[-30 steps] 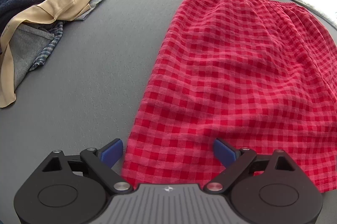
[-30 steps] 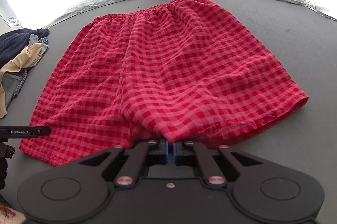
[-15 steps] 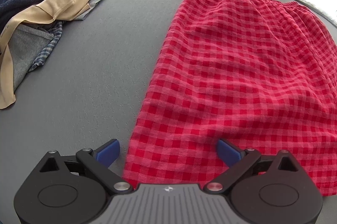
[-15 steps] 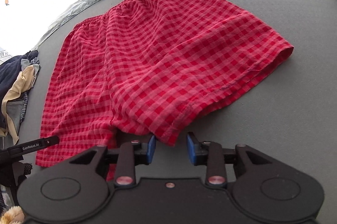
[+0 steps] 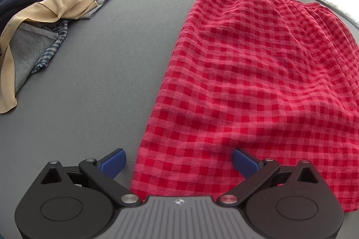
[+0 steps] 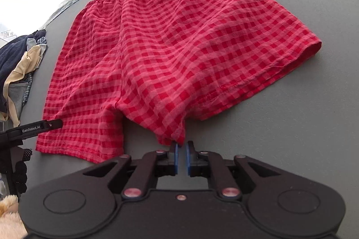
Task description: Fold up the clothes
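Note:
Red checked shorts lie flat on the grey table, waistband at the far side. My left gripper is open wide, straddling the outer hem corner of the left leg; one blue pad is over bare table, the other over fabric. In the right wrist view the shorts spread ahead, and my right gripper has its jaws closing on the inner hem corner of the right leg. The cloth is pinched at the pad tips and tents up toward them. A finger of the left gripper shows at the left edge.
A pile of other clothes, navy, tan, grey and plaid, sits at the table's far left and shows too as the clothes pile in the right wrist view. Bare grey table lies right of the shorts. A bright crinkled sheet borders the far edge.
The right jaws opened, shifted to the right leg's inner hem corner while the wrist rolled, and closed on it. The left jaws spread a little wider; the left hand stayed put.

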